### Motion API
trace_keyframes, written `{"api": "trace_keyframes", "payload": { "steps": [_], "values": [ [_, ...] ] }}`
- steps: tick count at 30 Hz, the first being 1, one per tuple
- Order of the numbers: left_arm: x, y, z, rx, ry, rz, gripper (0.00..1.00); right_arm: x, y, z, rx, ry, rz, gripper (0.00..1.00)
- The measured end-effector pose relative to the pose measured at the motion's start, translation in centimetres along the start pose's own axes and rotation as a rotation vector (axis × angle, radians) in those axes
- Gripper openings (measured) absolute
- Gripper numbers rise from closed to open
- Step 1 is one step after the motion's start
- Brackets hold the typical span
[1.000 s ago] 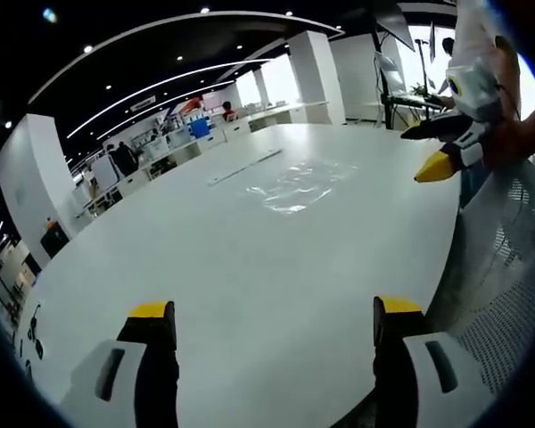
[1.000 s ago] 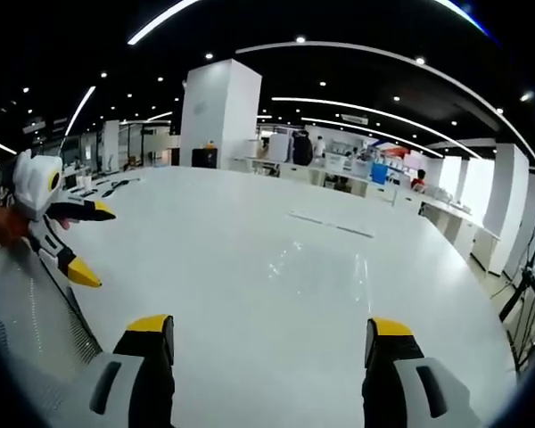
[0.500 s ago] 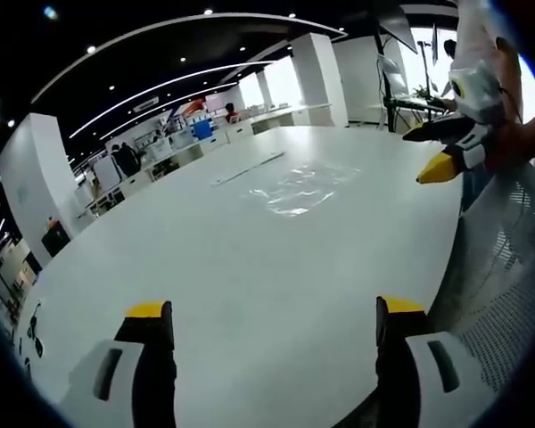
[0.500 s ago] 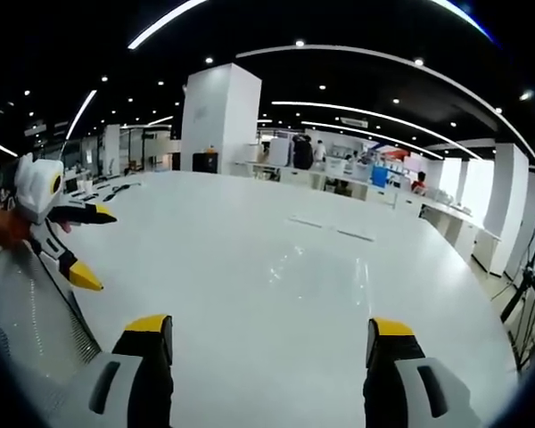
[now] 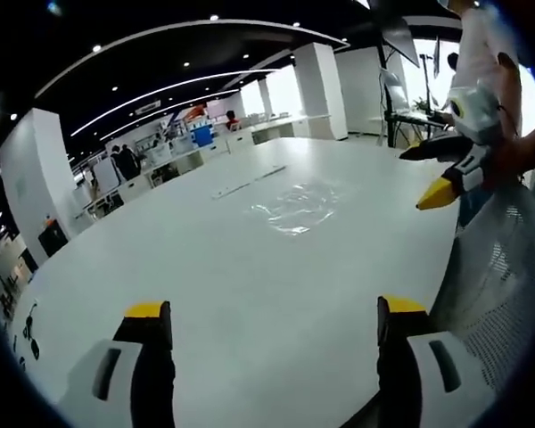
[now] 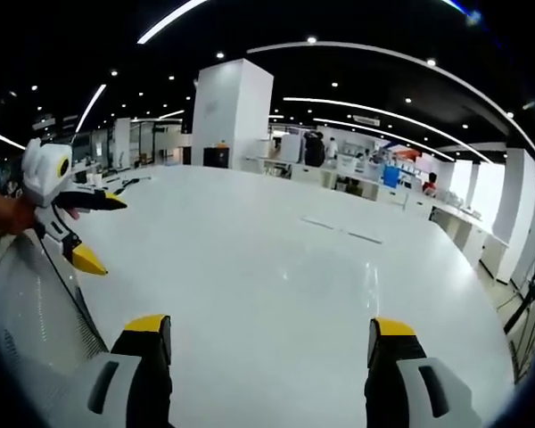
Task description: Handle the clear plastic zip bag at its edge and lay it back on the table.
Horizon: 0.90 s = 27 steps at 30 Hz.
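In the left gripper view, the left gripper (image 5: 269, 323) hangs over a wide white surface (image 5: 205, 267) with its two yellow-tipped fingers (image 5: 149, 312) spread wide and nothing between them. The left finger rises at the lower left and the right finger at the lower right, both clear of the surface. Ahead of the fingers, beyond the gap between them and a little toward the right finger, the clear plastic bag (image 5: 296, 207) lies flat on the surface, well apart from the fingertips. Past the bag, a thin pale strip (image 5: 248, 181) lies on the surface. Farther right, a white mesh chair back (image 5: 499, 267) stands beside the right finger. Above it the right gripper (image 5: 441, 169) comes in from the right edge, held in a person's hand (image 5: 526, 147), its fingers parted, one dark and one tipped with yellow, holding nothing and well apart from the bag.

In the right gripper view, the left gripper (image 6: 89, 227) comes in from the left edge, off to the left of the near left finger, its fingers apart and empty, with the mesh chair back (image 6: 31, 303) below it. The right gripper (image 6: 266, 334) has its own fingers (image 6: 150, 326) spread wide over the surface (image 6: 250, 267), nothing held. Ahead of the gap between them lies bare glossy surface; the bag cannot be made out clearly here. Beyond the far edge stand a white pillar (image 6: 232, 111) and distant desks.
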<state>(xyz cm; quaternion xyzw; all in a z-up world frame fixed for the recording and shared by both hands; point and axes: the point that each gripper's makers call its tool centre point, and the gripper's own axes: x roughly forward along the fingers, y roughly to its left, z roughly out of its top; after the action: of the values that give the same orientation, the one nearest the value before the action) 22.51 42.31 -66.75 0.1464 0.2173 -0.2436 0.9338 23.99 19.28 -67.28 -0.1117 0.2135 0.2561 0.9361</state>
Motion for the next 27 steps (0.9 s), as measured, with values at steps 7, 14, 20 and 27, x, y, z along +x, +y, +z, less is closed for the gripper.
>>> {"api": "trace_keyframes", "payload": {
  "steps": [7,14,20,27],
  "values": [
    [0.2,0.2,0.0,-0.029,-0.002,0.007,0.97,1.5,-0.4,0.8,-0.022,0.006,0.025,0.91],
    [0.6,0.6,-0.6,-0.054,-0.001,0.006,0.98,2.4,-0.1,1.4,-0.033,0.009,0.049,0.91],
    [0.6,0.3,-0.4,-0.051,0.001,0.001,0.98,3.4,0.1,2.0,-0.046,0.012,0.069,0.91],
    [0.6,0.1,-0.1,-0.043,0.002,-0.004,0.99,4.5,0.5,2.2,-0.041,0.013,0.087,0.9]
  ]
}}
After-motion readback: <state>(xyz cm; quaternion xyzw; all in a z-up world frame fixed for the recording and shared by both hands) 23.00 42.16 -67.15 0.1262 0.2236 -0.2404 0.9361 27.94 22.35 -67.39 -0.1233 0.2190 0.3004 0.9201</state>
